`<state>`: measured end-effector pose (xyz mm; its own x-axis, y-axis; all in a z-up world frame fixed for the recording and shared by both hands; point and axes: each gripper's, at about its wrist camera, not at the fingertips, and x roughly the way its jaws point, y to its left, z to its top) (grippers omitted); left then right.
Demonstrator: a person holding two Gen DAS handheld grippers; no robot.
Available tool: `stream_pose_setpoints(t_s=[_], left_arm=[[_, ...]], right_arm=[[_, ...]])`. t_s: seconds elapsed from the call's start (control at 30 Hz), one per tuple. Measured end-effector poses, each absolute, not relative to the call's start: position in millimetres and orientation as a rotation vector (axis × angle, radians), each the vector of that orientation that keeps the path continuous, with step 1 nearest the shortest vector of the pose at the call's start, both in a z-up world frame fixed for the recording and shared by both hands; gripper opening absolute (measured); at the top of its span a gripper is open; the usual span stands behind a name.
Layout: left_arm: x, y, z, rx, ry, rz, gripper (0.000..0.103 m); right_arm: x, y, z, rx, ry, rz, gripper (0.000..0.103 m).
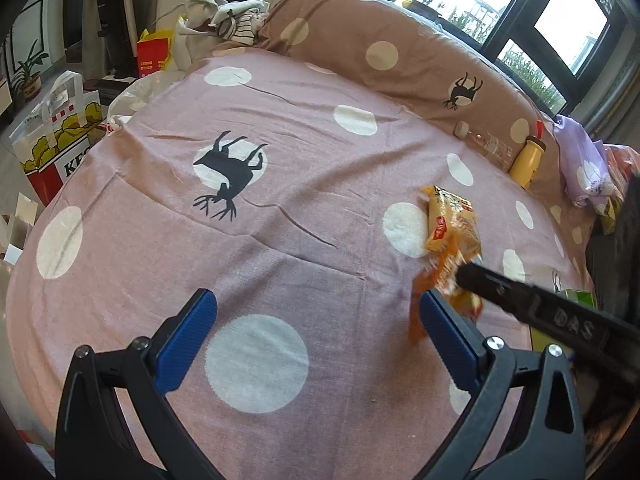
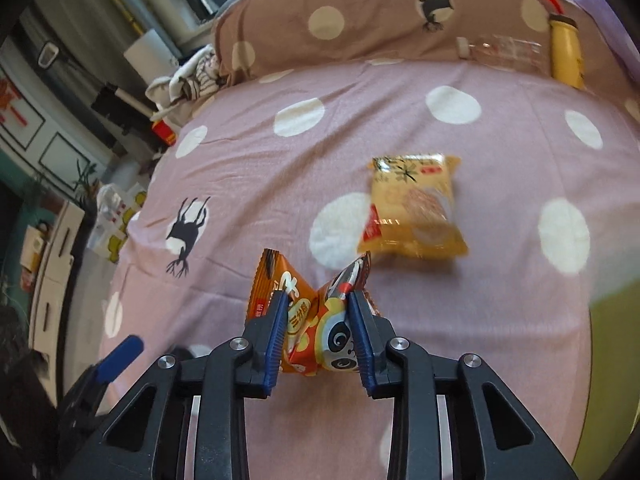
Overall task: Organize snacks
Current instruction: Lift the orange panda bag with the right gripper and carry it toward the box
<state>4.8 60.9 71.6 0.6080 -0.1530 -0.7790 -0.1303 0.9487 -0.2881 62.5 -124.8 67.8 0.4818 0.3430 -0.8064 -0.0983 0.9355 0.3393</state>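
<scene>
- A home bedroom: a bed (image 1: pixel 280 208) takes up most of both views, under a pink spotted sheet with deer prints.
- A brown pillow (image 1: pixel 372 40) lies at its head, below a window (image 1: pixel 560 28).
- Clothes (image 1: pixel 236 20) and shopping bags (image 1: pixel 60 136) crowd the bedside.

A pink dotted bedsheet (image 1: pixel 280 220) covers the bed; a brown pillow (image 1: pixel 380 40), yellow bottle (image 1: pixel 527 158), clear bottle (image 1: pixel 486 142) and KFC bag (image 1: pixel 60 140) surround it.
</scene>
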Motion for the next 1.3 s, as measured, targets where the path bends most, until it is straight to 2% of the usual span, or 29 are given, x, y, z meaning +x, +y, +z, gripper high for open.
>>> stream_pose_setpoints(t_s=[0.23, 0.4, 0.47, 0.53, 0.63, 0.7, 0.9, 1.1, 1.17, 1.23, 1.3], left_arm=[[2.8, 45.1, 72.8, -0.341, 0.934, -0.08, 0.102], [2.2, 30.6, 70.9, -0.32, 0.949, -0.114, 0.102], [3.3, 26.0, 68.0, -0.322, 0.96, -0.133, 0.102], [4.2, 21.7, 65.1, -0.326, 0.974, -0.154, 0.102], [4.9, 16.6, 61.9, -0.373, 0.995, -0.215, 0.102], [6.0, 11.8, 59.7, -0.416, 1.018, -0.289, 0.102], [6.4, -12.7, 52.1, -0.416, 1.07, -0.404, 0.1], [4.8, -44.0, 44.1, -0.315, 1.101, -0.472, 0.086], [7.1, -48.8, 38.2, -0.301, 1.119, -0.473, 0.078], [8.8, -51.5, 32.9, -0.289, 1.136, -0.468, 0.063], [9.7, -53.9, 28.7, -0.284, 1.148, -0.479, 0.053]], right_arm=[[18.4, -155.8, 65.3, 0.355, 1.023, 0.222, 0.033], [19.9, -165.9, 48.8, 0.366, 1.044, 0.175, 0.035], [23.6, -172.2, 43.1, 0.403, 1.04, 0.201, 0.039], [20.8, -178.4, 42.7, 0.425, 1.031, 0.2, 0.056], [13.3, -187.8, 50.1, 0.43, 0.976, 0.176, 0.065], [9.8, -199.0, 52.3, 0.494, 0.942, 0.177, 0.068], [12.6, -217.3, 41.1, 0.624, 0.95, 0.201, 0.068], [28.9, -207.0, 20.2, 0.687, 1.042, 0.293, 0.068], [34.1, -202.7, 12.4, 0.693, 1.076, 0.3, 0.068], [36.3, -200.1, 7.7, 0.686, 1.095, 0.292, 0.068], [37.3, -197.8, 5.1, 0.687, 1.104, 0.299, 0.068]])
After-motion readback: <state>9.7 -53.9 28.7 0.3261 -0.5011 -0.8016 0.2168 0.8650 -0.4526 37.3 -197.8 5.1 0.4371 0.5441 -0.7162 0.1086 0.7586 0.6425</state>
